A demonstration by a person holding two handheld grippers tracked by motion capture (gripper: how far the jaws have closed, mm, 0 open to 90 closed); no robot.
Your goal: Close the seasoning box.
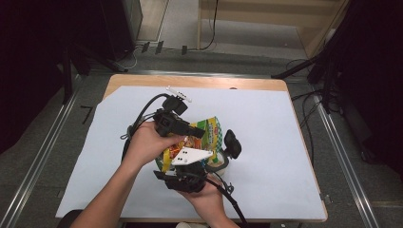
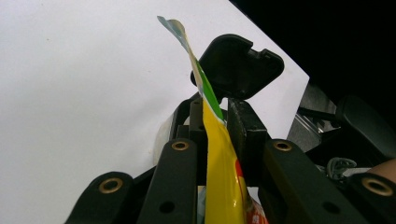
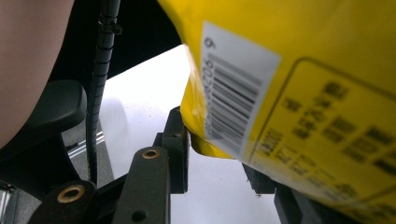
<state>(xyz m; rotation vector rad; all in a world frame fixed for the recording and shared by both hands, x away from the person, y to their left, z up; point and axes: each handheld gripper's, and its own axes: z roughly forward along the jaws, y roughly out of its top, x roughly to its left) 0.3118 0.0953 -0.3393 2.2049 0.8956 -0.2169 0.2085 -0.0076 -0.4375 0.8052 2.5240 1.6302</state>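
Left gripper view: my left jaws pinch the packet (image 2: 219,154) edge running lengthwise between them; my right jaws hold its lower corner.

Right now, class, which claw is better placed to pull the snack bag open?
Probably the left claw: its jaws pinch the bag's top edge, while the right claw braces the bag's lower corner.

Count, high view, centre to lower centre of frame:

- One snack bag (image 1: 205,135), yellow with green and red print.
- One bowl (image 1: 217,162), just right of centre, partly under the bag.
- Two hand-held grippers: left gripper (image 1: 198,131) at centre, right gripper (image 1: 187,164) below it.
- Two hands: left hand (image 1: 151,141), right hand (image 1: 209,197).
- One white sheet (image 1: 275,142) across the frame's middle.
- One table (image 1: 199,81), wooden edge at top centre.
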